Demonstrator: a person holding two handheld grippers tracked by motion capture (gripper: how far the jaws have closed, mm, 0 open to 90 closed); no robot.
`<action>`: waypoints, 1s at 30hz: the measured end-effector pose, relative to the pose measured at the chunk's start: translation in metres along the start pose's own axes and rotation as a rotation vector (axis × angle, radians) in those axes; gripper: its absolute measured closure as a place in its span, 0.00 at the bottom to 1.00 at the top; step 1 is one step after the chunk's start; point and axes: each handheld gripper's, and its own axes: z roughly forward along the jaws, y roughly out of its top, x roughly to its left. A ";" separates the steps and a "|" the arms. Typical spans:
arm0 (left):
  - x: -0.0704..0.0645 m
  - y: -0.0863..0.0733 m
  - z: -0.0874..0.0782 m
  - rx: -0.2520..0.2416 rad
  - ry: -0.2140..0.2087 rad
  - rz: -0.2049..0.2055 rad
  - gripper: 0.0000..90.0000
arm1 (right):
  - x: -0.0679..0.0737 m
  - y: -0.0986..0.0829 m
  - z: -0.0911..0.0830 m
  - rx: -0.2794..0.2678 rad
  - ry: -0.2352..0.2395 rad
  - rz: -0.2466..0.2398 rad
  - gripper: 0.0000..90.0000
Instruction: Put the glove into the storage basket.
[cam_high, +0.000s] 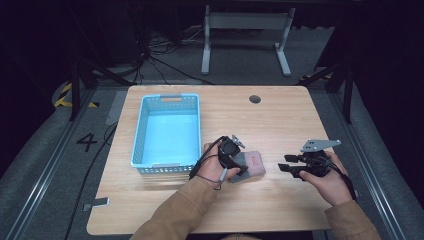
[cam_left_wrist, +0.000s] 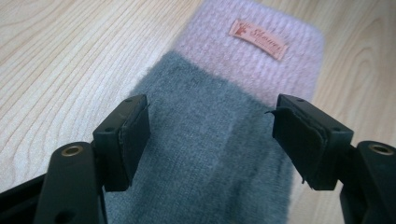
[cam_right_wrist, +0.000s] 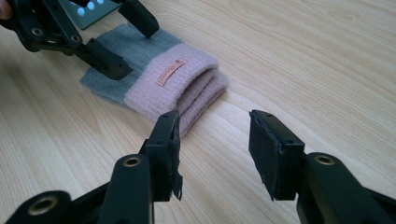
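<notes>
A folded knit piece, grey with a pink ribbed cuff and a small orange label (cam_left_wrist: 258, 39), lies flat on the wooden table (cam_high: 280, 125). In the high view the knit piece (cam_high: 252, 164) sits near the table's front middle. My left gripper (cam_high: 242, 169) hovers over its grey end, open, its jaws straddling the grey part (cam_left_wrist: 205, 140). My right gripper (cam_high: 284, 166) is open a short way to the right, pointing at the pink cuff (cam_right_wrist: 182, 86), with bare table between its jaws (cam_right_wrist: 212, 154). The left gripper (cam_right_wrist: 116, 44) shows beyond the cuff.
A light blue slotted plastic basket (cam_high: 169, 131), nothing inside, stands on the table's left half, just left of my left hand. A round cable hole (cam_high: 255, 99) is near the far edge. Beyond the table stand a grey frame's legs (cam_high: 245, 35).
</notes>
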 end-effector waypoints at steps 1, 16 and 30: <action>0.000 0.000 0.001 0.011 0.008 0.012 0.31 | 0.000 0.000 0.000 0.002 0.000 0.000 0.60; -0.003 -0.001 0.014 0.021 0.049 0.044 0.25 | 0.000 0.000 0.002 0.002 0.032 0.017 0.59; -0.006 -0.001 0.013 0.046 0.052 0.065 0.39 | 0.001 0.000 0.003 -0.005 0.042 0.026 0.59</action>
